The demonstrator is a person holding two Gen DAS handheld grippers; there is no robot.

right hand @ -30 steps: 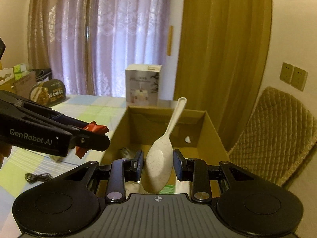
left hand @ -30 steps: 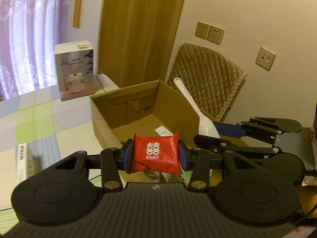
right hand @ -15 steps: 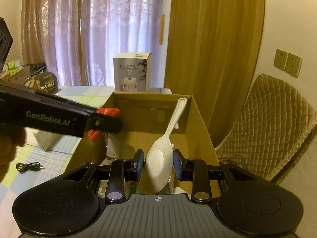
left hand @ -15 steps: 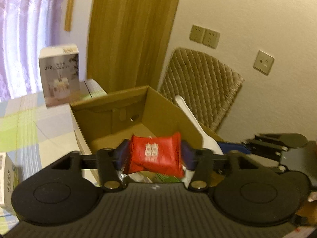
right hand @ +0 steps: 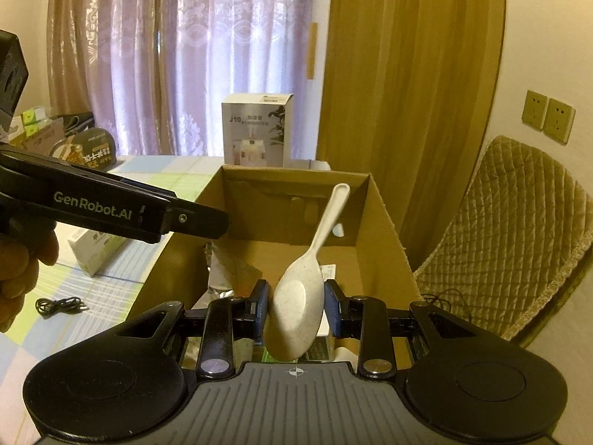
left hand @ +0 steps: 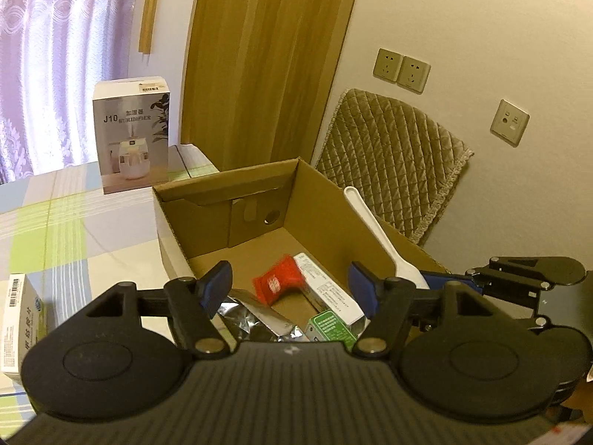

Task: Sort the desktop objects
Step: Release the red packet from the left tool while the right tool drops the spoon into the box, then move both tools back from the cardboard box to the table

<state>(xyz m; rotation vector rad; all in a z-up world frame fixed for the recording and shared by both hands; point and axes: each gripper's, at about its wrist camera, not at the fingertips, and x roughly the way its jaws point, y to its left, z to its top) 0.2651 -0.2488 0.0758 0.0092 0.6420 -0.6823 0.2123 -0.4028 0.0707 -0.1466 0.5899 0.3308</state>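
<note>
An open cardboard box [left hand: 315, 200] [right hand: 381, 215] stands on the table. My left gripper [left hand: 291, 289] is open above it, and a blurred red candy packet [left hand: 278, 282] is in the box below the fingers. Beside the packet lie a white and green carton [left hand: 328, 298] and silver foil [left hand: 244, 317]. My right gripper [right hand: 295, 307] is shut on the bowl of a white rice spoon [right hand: 300, 307], whose handle points up over the box. In the left wrist view the rice spoon [left hand: 374, 228] shows at the box's right wall. The left gripper's arm [right hand: 111, 207] crosses the right wrist view at left.
A white humidifier box [left hand: 129, 133] [right hand: 257, 129] stands behind the cardboard box on the checked tablecloth [left hand: 55, 222]. A white medicine box [left hand: 22, 319] lies at the left, and a black cable [right hand: 61, 306] on the table. A quilted chair [left hand: 389, 163] stands to the right.
My left gripper has opened and let go of the red packet, which now is down in the box. The right gripper still holds the spoon over the box.
</note>
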